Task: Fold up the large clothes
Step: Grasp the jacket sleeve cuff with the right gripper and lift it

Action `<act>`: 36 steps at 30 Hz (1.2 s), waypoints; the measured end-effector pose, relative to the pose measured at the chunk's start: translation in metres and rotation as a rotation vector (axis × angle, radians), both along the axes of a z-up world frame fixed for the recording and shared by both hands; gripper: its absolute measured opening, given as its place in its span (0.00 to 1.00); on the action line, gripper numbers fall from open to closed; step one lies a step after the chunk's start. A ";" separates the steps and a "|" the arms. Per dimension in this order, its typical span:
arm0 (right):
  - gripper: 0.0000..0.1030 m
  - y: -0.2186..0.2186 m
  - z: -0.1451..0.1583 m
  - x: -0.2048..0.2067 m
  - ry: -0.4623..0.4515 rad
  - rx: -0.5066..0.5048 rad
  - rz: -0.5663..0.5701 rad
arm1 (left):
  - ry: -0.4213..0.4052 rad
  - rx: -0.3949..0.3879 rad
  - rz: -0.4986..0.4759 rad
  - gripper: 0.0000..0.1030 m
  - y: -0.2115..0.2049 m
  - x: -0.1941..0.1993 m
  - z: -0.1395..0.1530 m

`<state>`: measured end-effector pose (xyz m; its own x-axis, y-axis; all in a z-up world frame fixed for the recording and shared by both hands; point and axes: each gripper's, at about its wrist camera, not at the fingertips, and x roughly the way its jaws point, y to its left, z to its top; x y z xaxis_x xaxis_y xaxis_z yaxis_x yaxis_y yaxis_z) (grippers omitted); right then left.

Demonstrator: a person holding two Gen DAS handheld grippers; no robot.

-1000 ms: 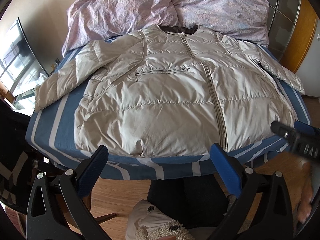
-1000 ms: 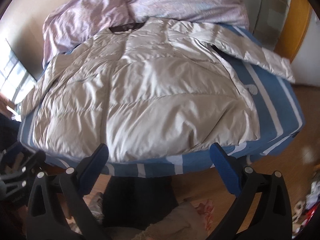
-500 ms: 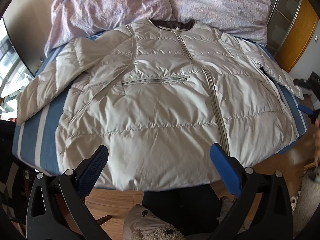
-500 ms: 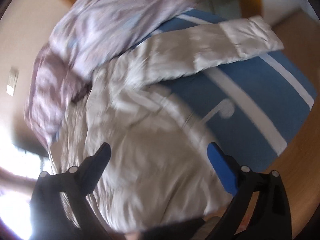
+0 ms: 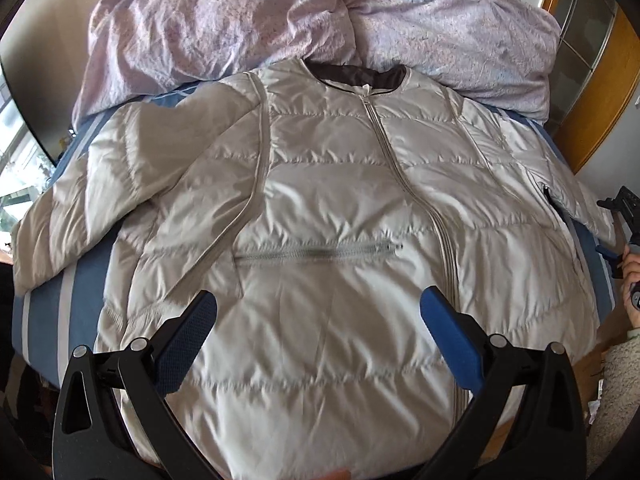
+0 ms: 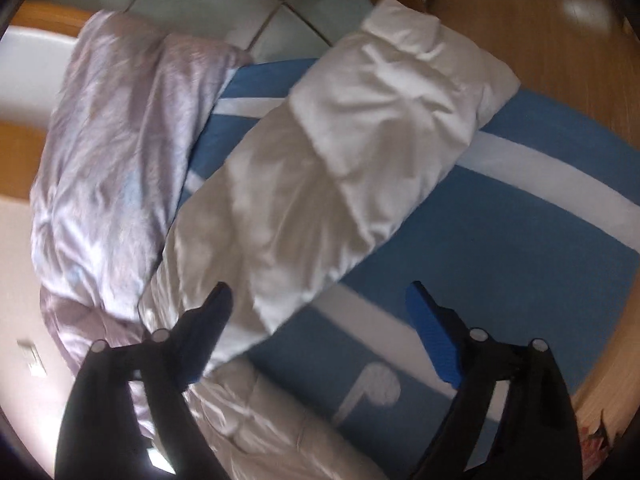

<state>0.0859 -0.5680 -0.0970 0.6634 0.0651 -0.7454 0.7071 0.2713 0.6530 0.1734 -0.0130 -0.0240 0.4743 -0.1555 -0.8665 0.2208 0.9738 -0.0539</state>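
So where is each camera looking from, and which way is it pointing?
Left wrist: sits on the left gripper, above the jacket's hem, facing up the jacket toward the purple duvet; both open fingers show, and the person's hand at the right edge.
Right wrist: sits on the right gripper, tilted, over the bed's side, facing along the jacket's sleeve lying on the blue sheet; both open fingers show.
Shared: the jacket, the duvet and the sheet.
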 end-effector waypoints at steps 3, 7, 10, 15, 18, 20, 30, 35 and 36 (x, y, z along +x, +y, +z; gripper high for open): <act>0.76 -0.010 -0.017 0.002 -0.001 0.064 -0.034 | 0.021 -0.014 -0.025 0.99 -0.005 0.011 -0.006; 0.69 -0.018 -0.031 0.001 -0.021 0.096 -0.082 | 0.035 -0.008 -0.049 0.99 -0.011 0.021 -0.012; 0.62 -0.029 -0.033 -0.004 -0.037 0.077 -0.158 | 0.048 -0.016 -0.058 0.99 -0.011 0.029 -0.015; 0.39 -0.043 -0.036 -0.007 -0.034 0.029 -0.216 | 0.045 -0.064 -0.036 0.99 -0.001 0.043 -0.020; 0.26 -0.044 -0.036 -0.006 -0.022 0.004 -0.210 | 0.034 -0.100 -0.013 0.99 0.008 0.050 -0.021; 0.19 -0.042 -0.030 -0.003 -0.017 -0.044 -0.203 | 0.022 -0.126 0.000 0.99 0.016 0.054 -0.021; 0.11 0.012 0.066 0.031 0.004 -0.478 -0.097 | 0.017 -0.180 0.015 0.99 0.048 0.067 -0.018; 0.11 0.066 0.113 0.060 -0.056 -0.647 0.018 | 0.010 -0.204 0.024 0.99 0.063 0.068 -0.014; 0.11 0.079 0.122 0.068 -0.074 -0.679 0.049 | 0.010 -0.208 0.031 0.99 0.066 0.069 -0.015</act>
